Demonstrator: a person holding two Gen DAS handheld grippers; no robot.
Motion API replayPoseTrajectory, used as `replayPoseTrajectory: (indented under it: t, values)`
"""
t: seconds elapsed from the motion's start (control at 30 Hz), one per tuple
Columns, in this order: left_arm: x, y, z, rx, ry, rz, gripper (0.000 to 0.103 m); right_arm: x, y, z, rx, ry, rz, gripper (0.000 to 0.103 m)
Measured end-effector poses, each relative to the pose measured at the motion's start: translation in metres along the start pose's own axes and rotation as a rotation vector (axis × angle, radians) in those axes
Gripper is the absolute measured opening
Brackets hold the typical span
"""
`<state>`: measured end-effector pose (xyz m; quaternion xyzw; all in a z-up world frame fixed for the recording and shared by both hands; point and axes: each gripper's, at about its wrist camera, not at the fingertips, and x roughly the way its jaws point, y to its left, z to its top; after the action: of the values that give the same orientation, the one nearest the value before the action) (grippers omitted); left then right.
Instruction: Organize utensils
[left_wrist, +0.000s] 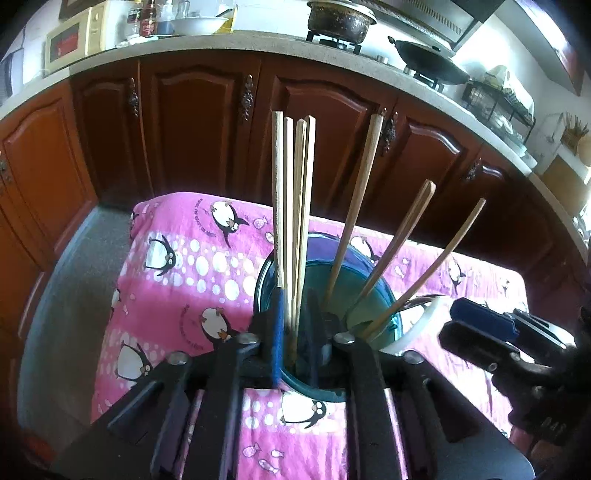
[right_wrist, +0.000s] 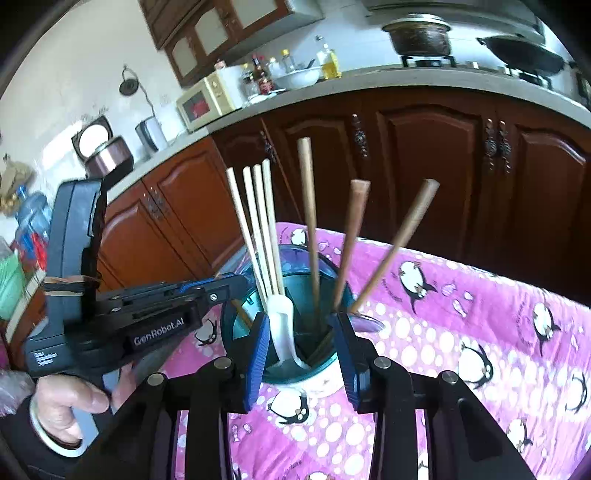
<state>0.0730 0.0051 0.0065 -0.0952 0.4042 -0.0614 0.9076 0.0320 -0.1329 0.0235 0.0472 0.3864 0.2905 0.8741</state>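
Note:
A teal utensil holder (left_wrist: 334, 269) (right_wrist: 236, 325) stands on the pink penguin cloth. It holds several pale chopsticks (left_wrist: 291, 206) (right_wrist: 258, 229), three brown chopsticks (left_wrist: 360, 206) (right_wrist: 310, 236) and a white spoon (right_wrist: 282, 332). My left gripper (left_wrist: 295, 332) is closed on the pale chopsticks at the holder's near rim. My right gripper (right_wrist: 303, 347) is open, its fingers on either side of the holder's near rim with the white spoon between them; it also shows in the left wrist view (left_wrist: 480, 325).
The pink penguin cloth (left_wrist: 177, 266) (right_wrist: 480, 332) covers a low table. Dark wooden cabinets (left_wrist: 207, 122) and a countertop (left_wrist: 258, 40) with a microwave (left_wrist: 77, 37), pot and wok stand behind. Grey floor (left_wrist: 62, 302) lies to the left.

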Motion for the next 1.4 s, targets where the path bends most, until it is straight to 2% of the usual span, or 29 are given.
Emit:
replayPoseTrajectory:
  t: [0.03,0.13,0.27,0.37,0.4,0.53,0.83,1.03,1.4]
  values:
    - [-0.003,0.000,0.000,-0.003,-0.004,-0.001,0.033,-0.004,-0.003,-0.002,0.010,-0.005,-0.002,0.034]
    - [-0.015,0.002,-0.002,-0.017,-0.036,0.001,0.045,-0.015,-0.008,-0.007,0.037,-0.021,-0.008,0.034]
    - [-0.034,0.003,-0.007,-0.040,-0.072,0.020,0.052,-0.027,-0.003,-0.012,0.035,-0.046,-0.034,0.035]
    - [-0.050,-0.003,-0.011,-0.020,-0.114,0.062,0.055,-0.035,0.003,-0.014,0.015,-0.073,-0.062,0.039]
    - [-0.053,-0.005,-0.013,-0.017,-0.123,0.071,0.059,-0.037,0.004,-0.014,0.011,-0.079,-0.071,0.042]
    - [-0.069,-0.015,-0.022,0.000,-0.171,0.105,0.067,-0.046,0.011,-0.016,-0.004,-0.098,-0.103,0.043]
    - [-0.085,-0.040,-0.040,0.030,-0.213,0.136,0.068,-0.071,0.019,-0.019,0.005,-0.136,-0.165,0.046]
    - [-0.096,-0.051,-0.048,0.051,-0.240,0.157,0.068,-0.088,0.020,-0.023,0.012,-0.162,-0.179,0.053]
    - [-0.113,-0.064,-0.055,0.079,-0.293,0.174,0.068,-0.109,0.020,-0.027,0.022,-0.188,-0.213,0.055]
